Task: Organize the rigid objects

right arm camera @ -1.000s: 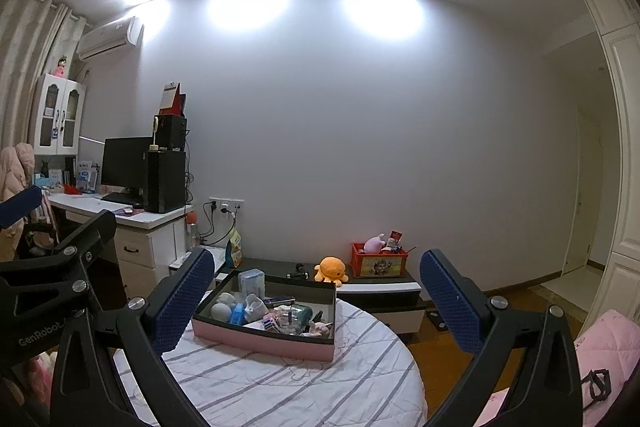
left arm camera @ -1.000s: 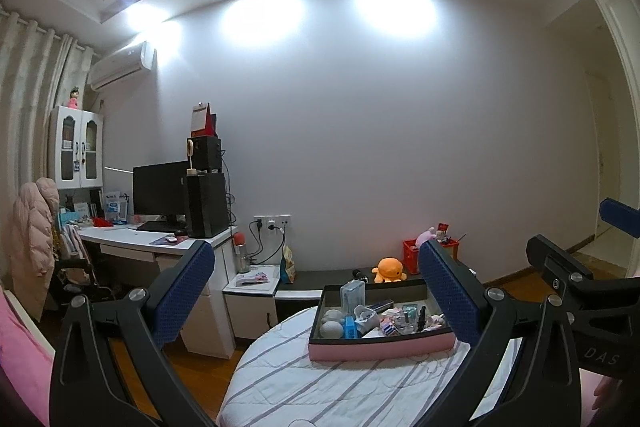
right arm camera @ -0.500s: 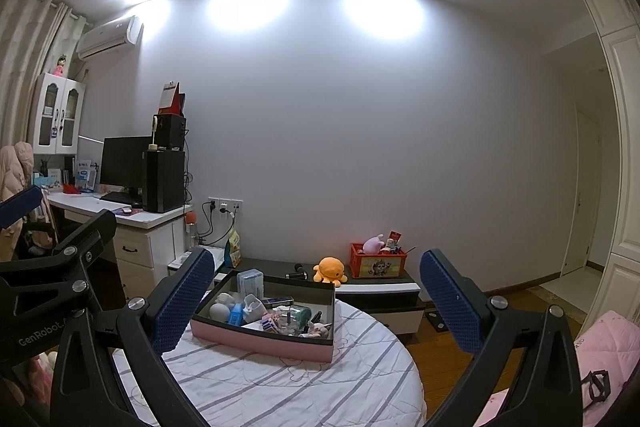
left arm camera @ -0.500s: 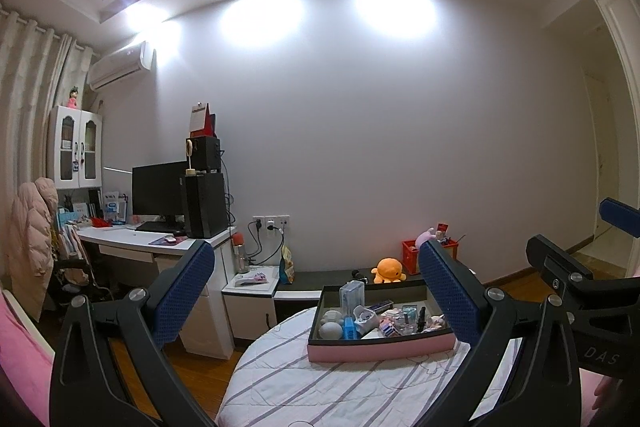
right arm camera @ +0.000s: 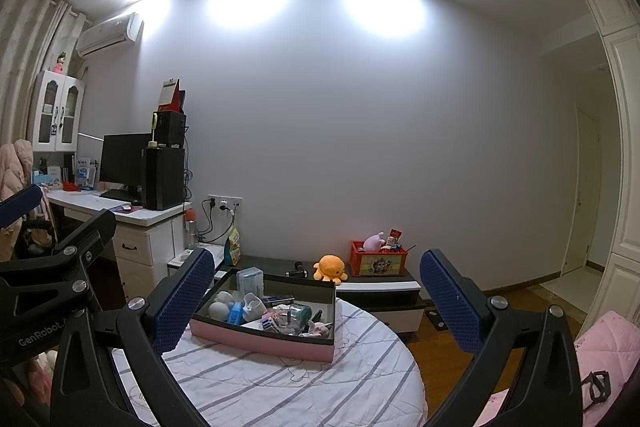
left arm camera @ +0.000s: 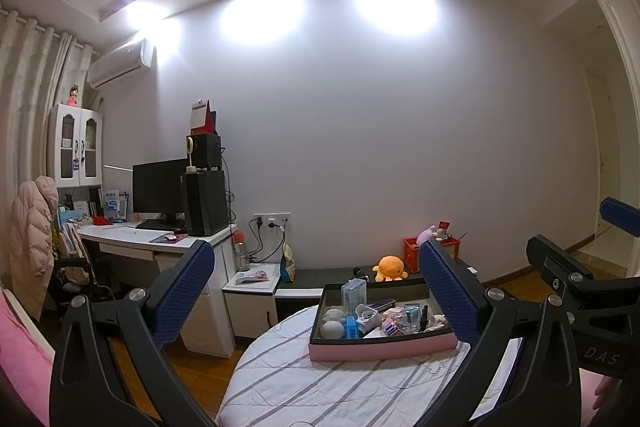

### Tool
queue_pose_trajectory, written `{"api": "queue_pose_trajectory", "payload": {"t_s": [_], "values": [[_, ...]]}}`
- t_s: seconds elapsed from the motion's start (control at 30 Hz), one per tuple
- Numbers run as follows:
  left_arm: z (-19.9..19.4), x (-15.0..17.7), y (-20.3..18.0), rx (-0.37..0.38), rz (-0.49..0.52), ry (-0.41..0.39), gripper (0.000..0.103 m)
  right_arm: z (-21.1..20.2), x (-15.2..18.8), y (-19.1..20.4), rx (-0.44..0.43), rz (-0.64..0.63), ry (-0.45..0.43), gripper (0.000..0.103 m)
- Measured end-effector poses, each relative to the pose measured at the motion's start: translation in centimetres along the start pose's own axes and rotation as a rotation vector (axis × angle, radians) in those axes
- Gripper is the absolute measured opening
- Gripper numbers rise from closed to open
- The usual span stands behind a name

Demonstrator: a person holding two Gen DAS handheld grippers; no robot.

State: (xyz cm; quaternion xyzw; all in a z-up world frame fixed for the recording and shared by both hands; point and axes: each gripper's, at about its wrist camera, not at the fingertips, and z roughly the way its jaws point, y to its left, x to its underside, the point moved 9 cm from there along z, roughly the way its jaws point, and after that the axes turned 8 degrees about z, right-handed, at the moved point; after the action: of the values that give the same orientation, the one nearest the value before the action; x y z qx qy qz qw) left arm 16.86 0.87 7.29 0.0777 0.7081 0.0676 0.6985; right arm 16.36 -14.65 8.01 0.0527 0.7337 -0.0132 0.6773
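Note:
A pink box with a dark inside stands on a round table with a striped white cloth. It holds several small rigid items: a clear rectangular case, a grey ball, a blue item. My left gripper is open and empty, held above the table in front of the box. My right gripper is open and empty, also short of the box. Each gripper shows at the edge of the other's view.
A white desk with a monitor and black speakers stands at the left. A low dark cabinet behind the table bears an orange plush and a red crate. Pink bedding lies at the right.
Both views have drifted very slightly; the box sits a touch lower and nearer in the frames. Both grippers stay open and empty.

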Motion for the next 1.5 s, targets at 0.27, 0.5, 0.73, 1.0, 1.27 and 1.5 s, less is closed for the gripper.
{"api": "queue_pose_trajectory", "payload": {"t_s": [0.27, 0.5, 0.73, 1.0, 1.27, 1.5], "values": [[0.1, 0.0, 0.1, -0.003, 0.005, -0.005, 0.103, 0.2, 0.0, 0.0, 0.001, 0.000, 0.001, 0.103], [0.2, 0.2, 0.3, -0.004, 0.000, -0.008, 0.103, 0.6, 0.2, -0.2, 0.003, 0.001, 0.004, 0.103], [0.2, 0.2, 0.2, -0.005, 0.002, -0.010, 0.103, 0.8, 0.4, -0.2, 0.003, 0.001, 0.006, 0.103], [0.2, 0.2, 0.2, -0.006, 0.003, -0.009, 0.103, 0.9, 0.4, -0.3, 0.005, 0.000, 0.008, 0.103], [0.4, 0.3, 0.1, -0.003, 0.004, -0.005, 0.103, 1.1, 0.8, -0.4, 0.005, 0.000, 0.012, 0.103], [0.5, 0.3, 0.1, -0.003, 0.004, -0.003, 0.103, 1.2, 0.9, -0.5, 0.004, 0.001, 0.016, 0.103]]}}
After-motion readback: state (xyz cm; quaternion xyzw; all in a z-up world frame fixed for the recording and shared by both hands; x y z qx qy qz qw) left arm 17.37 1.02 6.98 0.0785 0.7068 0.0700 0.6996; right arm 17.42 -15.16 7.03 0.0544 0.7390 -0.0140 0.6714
